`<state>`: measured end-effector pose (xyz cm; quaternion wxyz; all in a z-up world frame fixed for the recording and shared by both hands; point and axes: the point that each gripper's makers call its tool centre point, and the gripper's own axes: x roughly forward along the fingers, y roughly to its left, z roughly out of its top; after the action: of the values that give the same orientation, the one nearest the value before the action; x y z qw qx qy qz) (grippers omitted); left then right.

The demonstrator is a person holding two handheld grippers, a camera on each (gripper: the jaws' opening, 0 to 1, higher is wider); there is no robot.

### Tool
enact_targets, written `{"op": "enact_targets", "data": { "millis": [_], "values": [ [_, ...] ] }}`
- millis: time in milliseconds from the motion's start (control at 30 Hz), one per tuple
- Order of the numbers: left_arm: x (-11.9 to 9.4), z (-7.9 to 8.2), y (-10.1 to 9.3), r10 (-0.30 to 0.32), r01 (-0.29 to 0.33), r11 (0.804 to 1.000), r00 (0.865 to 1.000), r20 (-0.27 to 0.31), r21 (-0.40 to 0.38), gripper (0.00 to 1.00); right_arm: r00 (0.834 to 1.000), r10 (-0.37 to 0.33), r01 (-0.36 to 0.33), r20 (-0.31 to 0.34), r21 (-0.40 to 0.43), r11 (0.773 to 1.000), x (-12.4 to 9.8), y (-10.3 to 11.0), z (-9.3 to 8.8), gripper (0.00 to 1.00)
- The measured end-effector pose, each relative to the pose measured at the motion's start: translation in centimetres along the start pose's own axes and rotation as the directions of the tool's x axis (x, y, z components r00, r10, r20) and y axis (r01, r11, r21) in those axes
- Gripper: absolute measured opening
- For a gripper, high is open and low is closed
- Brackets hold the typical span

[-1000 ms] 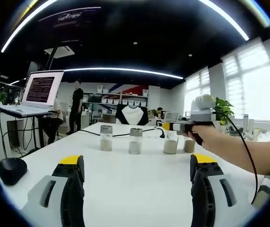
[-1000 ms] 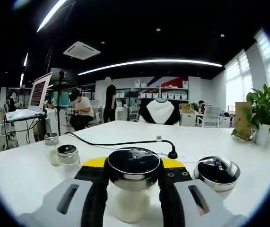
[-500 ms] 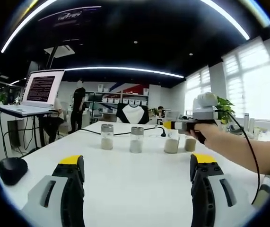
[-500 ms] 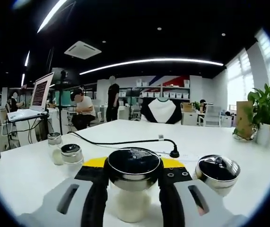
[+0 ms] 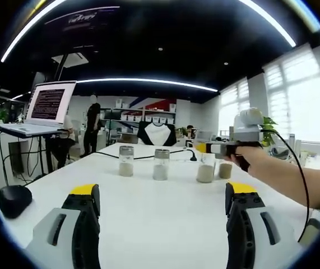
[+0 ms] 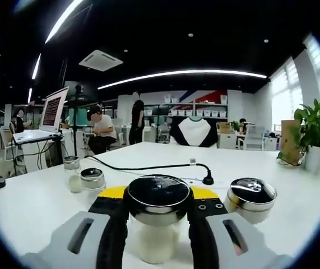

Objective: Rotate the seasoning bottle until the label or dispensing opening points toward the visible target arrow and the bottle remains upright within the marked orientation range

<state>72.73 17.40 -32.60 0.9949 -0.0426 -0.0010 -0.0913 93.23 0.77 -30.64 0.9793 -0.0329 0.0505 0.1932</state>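
Starting from the left as the left gripper view has it, a black mouse [image 5: 14, 200] lies at the edge of the white surface [image 5: 160, 207], and behind it a laptop [image 5: 46, 107] glows on a stand. The left gripper [image 5: 164, 216] hangs low over the bare surface, fingers spread wide with nothing between them, well short of the row of jars.

That row runs across the middle: one glass shaker [image 5: 126, 161], a second shaker [image 5: 161, 165] beside it, then the seasoning bottle [image 5: 205, 168] with the right gripper [image 5: 204, 148] clamped at its neck, and a last jar [image 5: 225, 169] just beyond. The person's forearm [image 5: 286, 179] reaches in from the right.

In the right gripper view the fingers are closed against the bottle just under its shiny cap [image 6: 158, 195]; the pale body stands straight below. A black cable [image 6: 148, 166] trails across the surface behind, and a potted plant [image 6: 312, 131] sits far right.

Over the last second the two far shakers have slid rightward in this view and the neighbouring cap has drifted left, while the gripped cap stays centred. I read that as the hand turning with the bottle, so the rotation seems under way. No arrow or label is visible, so I cannot tell how much turn remains.
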Motion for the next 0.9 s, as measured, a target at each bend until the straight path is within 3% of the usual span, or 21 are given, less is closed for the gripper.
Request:
{"op": "enact_targets", "data": {
  "millis": [900],
  "values": [
    [0.1, -0.4, 0.3, 0.003, -0.003, 1.000, 1.000, -0.010, -0.003, 0.98, 0.997, 0.072, -0.072, -0.020, -0.002, 0.997, -3.7, 1.0, -0.6, 0.39]
  ]
}}
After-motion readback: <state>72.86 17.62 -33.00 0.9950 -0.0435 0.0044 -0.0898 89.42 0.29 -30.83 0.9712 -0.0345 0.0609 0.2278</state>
